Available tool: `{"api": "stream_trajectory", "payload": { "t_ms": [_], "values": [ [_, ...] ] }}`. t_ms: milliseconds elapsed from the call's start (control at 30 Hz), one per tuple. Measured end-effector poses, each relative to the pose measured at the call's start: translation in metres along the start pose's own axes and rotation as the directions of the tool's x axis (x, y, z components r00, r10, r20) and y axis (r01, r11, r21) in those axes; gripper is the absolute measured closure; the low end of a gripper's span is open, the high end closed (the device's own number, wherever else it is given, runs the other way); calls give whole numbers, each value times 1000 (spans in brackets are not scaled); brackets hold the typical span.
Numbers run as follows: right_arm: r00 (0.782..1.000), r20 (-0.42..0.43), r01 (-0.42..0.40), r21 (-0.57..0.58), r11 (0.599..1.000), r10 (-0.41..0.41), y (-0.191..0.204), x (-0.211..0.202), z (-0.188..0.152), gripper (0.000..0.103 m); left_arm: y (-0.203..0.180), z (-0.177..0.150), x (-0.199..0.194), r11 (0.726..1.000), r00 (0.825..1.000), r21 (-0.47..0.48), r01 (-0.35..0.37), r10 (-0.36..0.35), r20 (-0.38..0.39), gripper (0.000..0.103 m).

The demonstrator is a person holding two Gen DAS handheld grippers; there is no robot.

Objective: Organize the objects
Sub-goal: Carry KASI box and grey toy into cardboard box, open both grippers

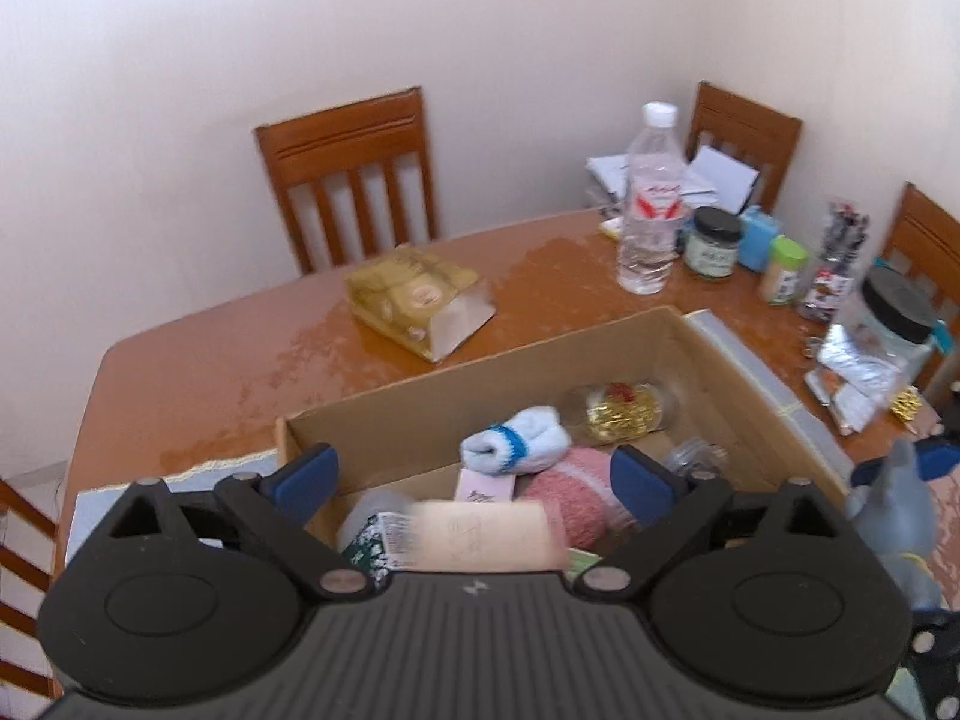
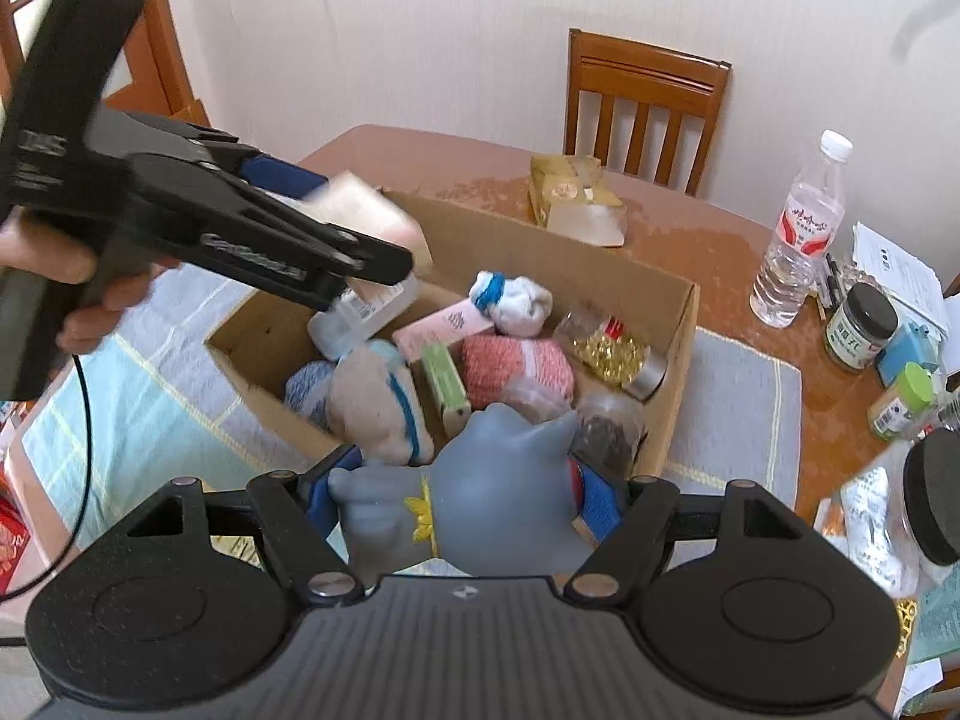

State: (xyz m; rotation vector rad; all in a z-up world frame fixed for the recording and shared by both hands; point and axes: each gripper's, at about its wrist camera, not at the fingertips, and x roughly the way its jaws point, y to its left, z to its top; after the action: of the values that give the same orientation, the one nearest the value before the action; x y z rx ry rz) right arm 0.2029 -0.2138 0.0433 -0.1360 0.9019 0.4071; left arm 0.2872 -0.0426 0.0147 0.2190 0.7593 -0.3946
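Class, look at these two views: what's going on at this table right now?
A person with a handheld tool in each hand seems to be sorting odds and ends into a cardboard box on the table. The right tool grips a grey toy figure at the box's near edge. The left tool hangs open over the box, with a blurred pale packet by its fingers, apparently loose. Rolled socks and a jar already lie inside.
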Motion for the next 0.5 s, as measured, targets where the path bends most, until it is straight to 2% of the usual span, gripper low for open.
{"api": "stream_trajectory", "payload": {
  "t_ms": [167,400,500],
  "values": [
    [1000,-3,-4,10,1000,4,-2,8,8,24,12,-8,-2,999,1000,-35,4,-4,0,4],
    [1000,-25,-6,11,1000,6,0,21,14,24,20,-24,-18,998,999,-42,-37,37,2,4],
    [999,-35,-8,10,1000,9,2,26,17,24,26,-31,-25,996,999,-68,-50,51,5,0]
  ]
}}
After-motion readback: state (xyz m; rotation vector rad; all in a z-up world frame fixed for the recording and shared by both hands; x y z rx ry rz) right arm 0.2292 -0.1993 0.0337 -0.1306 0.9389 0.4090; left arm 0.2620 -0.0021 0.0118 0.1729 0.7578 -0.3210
